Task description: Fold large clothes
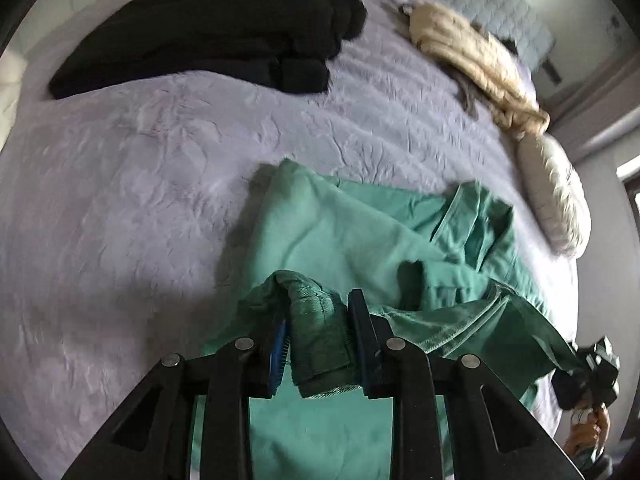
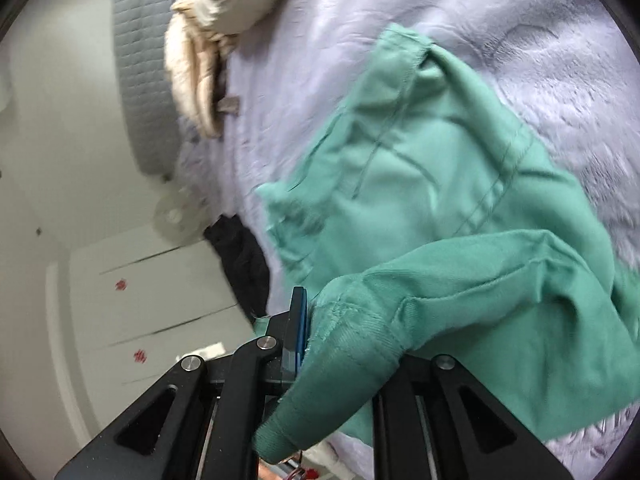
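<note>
Green sweatshirt (image 1: pixel 344 224) half on lavender bed (image 1: pixel 120 200); left tool (image 1: pixel 318 332) clamps ribbed hem, right tool (image 2: pixel 340 340) pinches hem too, probably lifting edge for fold.

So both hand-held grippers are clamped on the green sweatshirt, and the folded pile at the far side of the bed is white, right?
Not quite: the folded pile is black, as the left wrist view shows. The rest holds: the left hand-held gripper and right hand-held gripper both clamp the green sweatshirt over the bed.

A home bedroom: a lavender bedspread (image 1: pixel 160 168) ahead of the fingers, quilted grey headboard (image 1: pixel 492 4) beyond, white wardrobe doors (image 2: pixel 152 292) alongside.
</note>
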Demonstrator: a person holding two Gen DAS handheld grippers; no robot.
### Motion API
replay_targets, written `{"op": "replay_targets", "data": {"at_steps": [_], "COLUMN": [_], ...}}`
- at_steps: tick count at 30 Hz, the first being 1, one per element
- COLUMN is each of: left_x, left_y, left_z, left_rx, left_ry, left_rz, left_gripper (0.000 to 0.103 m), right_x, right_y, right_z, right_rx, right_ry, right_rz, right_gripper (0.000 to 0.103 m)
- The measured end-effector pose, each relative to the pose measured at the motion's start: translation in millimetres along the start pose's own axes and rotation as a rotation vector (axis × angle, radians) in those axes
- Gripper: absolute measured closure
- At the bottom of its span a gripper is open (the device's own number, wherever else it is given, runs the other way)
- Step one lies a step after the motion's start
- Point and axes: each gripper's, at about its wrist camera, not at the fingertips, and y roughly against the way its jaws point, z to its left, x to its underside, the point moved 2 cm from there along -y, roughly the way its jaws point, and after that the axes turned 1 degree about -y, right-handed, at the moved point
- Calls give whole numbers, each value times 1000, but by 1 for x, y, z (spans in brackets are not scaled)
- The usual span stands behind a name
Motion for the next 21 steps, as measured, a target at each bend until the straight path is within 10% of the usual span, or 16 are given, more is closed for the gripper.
{"op": "replay_targets", "data": {"at_steps": [4,7,11,21], "left_x": [0,-2,-4,-5], "left_y": [14,26,12,-56], "left_z": [-6,-9,-5,-5], "left_rx": [-96,-101,-170,-216], "left_ry": [-83,-153,-206,-230], "left_rz": [-80,-130,-94,7], "left_gripper": [13,13,13,13], "right_x": [-4,-7,-14,-33], "right_y": [-6,-7,5,3], "right_z": [6,9,23,33], "right_rx": [52,87,133,533], "right_ry": [13,31,106,435], "right_rz": [-16,-8,-55,-104], "right_gripper": [86,78,24,24]}}
